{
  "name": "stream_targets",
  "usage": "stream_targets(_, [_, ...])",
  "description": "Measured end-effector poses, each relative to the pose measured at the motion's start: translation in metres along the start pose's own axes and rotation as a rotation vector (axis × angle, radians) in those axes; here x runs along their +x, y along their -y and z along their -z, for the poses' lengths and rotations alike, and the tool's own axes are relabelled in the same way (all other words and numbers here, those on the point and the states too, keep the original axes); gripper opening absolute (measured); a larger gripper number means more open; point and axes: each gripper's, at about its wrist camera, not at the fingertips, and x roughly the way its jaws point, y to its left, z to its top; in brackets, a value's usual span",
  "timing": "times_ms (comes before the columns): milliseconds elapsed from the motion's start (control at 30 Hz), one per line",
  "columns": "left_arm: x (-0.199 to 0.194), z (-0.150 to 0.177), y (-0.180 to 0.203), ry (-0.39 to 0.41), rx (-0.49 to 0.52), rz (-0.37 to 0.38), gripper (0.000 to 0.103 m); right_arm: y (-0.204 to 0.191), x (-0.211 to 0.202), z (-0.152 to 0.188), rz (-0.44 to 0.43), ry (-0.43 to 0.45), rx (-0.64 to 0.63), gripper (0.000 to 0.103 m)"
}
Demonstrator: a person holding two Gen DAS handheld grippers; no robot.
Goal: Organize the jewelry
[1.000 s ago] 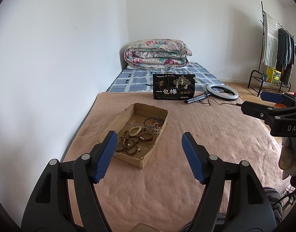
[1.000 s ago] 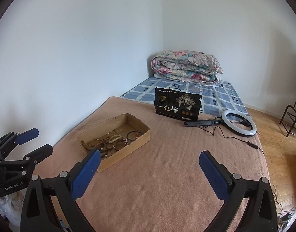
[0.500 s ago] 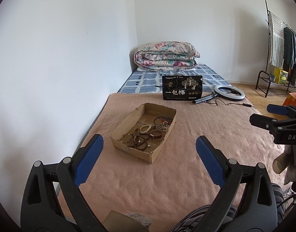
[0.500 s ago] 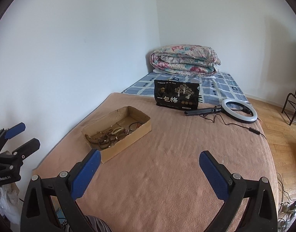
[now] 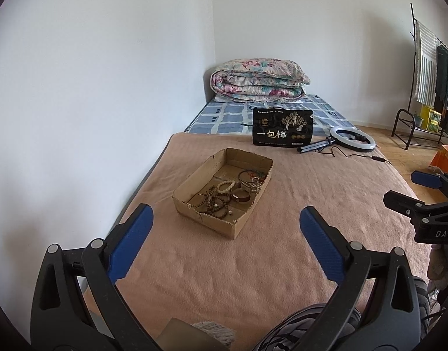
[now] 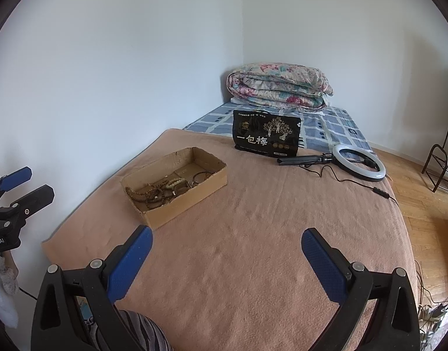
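Note:
A shallow cardboard box (image 5: 208, 221) (image 6: 191, 200) lies on the pink blanket. It holds a tangle of bead bracelets (image 5: 215, 200) (image 6: 155, 194) and bangles (image 5: 249, 175). My left gripper (image 5: 225, 208) hovers short of the box's near corner. Its jaws are opening wide and nothing is between them. My right gripper (image 6: 227, 229) is open and empty over bare blanket, with the box ahead to its left. Each gripper also shows at the edge of the other's view: the right gripper (image 5: 411, 188) and the left gripper (image 6: 26, 182).
A black printed bag (image 5: 282, 131) stands behind the box, and a ring light (image 5: 351, 138) with its cable lies to the bag's right. A folded floral quilt (image 5: 259, 80) sits at the bed's far end. The wall runs along the left; a clothes rack (image 5: 428, 73) stands far right.
The left gripper's jaws have spread much wider and its view has swung so the box sits further right. The right gripper has sunk a little toward the blanket, jaws unchanged.

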Motion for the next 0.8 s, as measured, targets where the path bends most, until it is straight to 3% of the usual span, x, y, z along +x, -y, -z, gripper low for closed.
stream_targets(800, [-0.01,-0.01,-0.006,0.011,-0.015,-0.016,0.102,0.005,-0.006,0.0,0.002,0.004,0.031,0.103])
